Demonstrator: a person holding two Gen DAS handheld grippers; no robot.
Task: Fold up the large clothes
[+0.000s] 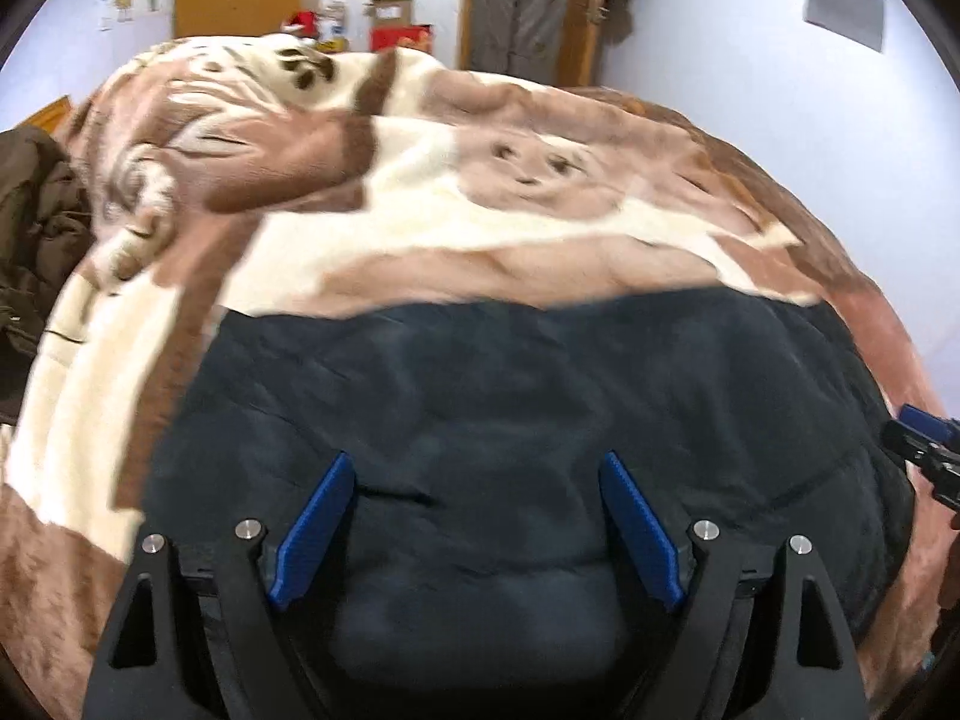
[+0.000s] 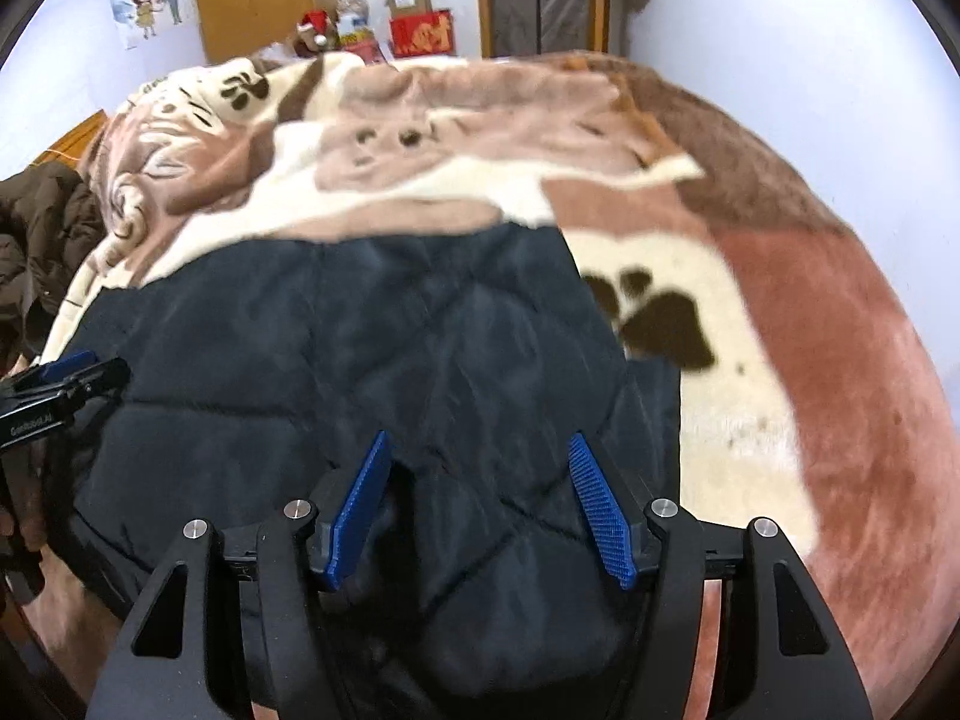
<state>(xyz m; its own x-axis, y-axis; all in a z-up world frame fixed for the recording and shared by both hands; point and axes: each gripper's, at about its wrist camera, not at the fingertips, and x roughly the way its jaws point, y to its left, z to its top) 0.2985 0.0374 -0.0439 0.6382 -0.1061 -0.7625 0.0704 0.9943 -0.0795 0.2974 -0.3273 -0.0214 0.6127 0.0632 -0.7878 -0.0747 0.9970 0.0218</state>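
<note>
Blue-padded fingers of the left gripper (image 1: 474,516) are standing wide apart over the near edge of the dark quilted jacket (image 1: 510,420), holding nothing — the padded fabric is lying between and beneath them. At the far left a brown coat (image 1: 36,228) is slumping beside the bed. The jacket is lying spread across the near part of a fleece blanket (image 1: 420,210) printed in cream, tan and brown, its far hem running straight across the blanket. Further right, the right gripper (image 2: 480,510) is hovering over the jacket's right portion, its jaws also parted and gripping nothing — a dark paw print (image 2: 654,318) is showing on the blanket just beside the jacket's right edge. Red boxes (image 2: 420,33) are sitting against the far wall.
</note>
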